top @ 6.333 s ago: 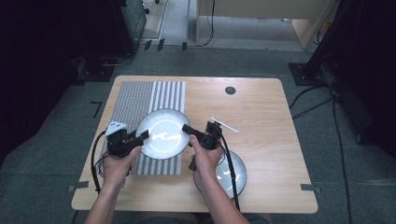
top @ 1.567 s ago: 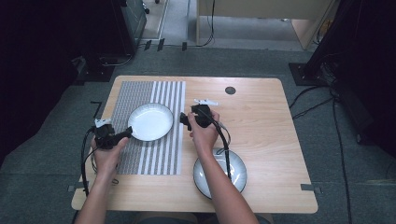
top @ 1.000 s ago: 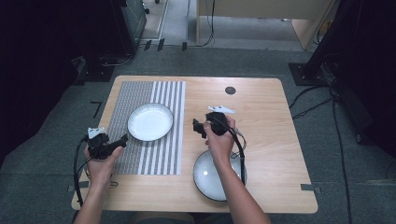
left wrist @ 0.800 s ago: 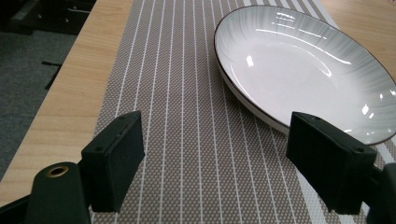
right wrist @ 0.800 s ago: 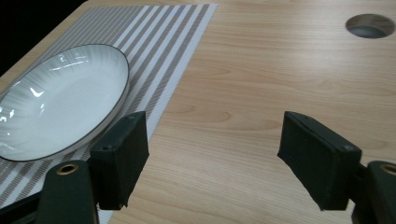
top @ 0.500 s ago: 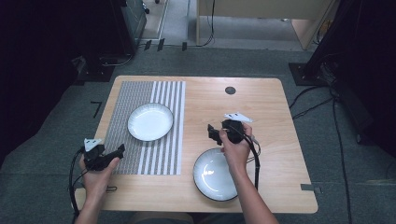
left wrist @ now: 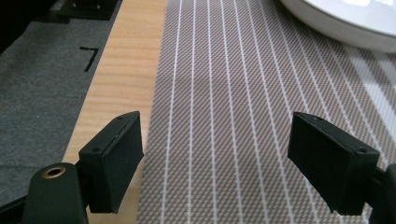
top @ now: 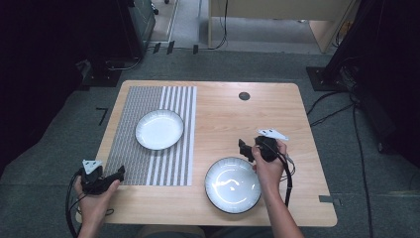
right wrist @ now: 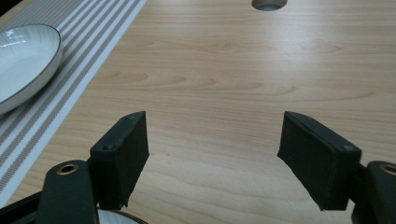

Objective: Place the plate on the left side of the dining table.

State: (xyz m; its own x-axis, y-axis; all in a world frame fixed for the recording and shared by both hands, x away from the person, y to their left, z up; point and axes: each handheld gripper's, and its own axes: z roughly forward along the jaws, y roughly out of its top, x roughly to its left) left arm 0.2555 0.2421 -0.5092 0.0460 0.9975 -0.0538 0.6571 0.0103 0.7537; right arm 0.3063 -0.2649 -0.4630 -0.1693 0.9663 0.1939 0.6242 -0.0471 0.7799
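White plates (top: 159, 129) (top: 233, 184), two (possibly bowls); tools (top: 118, 174) (top: 242, 148), two, agape.

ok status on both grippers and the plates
Left gripper open, empty, over the placemat. Right gripper open, empty, over bare table. One plate on the placemat, other plate near right hand. Nothing between them.

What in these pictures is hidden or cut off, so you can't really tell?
- Plate on the placemat: in the left gripper view the top edge cuts it off, leaving just a rim.
- Near plate: in the right gripper view a sliver shows behind the right tool.
- Round hole in the table: too small in the high view to tell what it is.
- Left tool: in the high view, the hand covers most of it.
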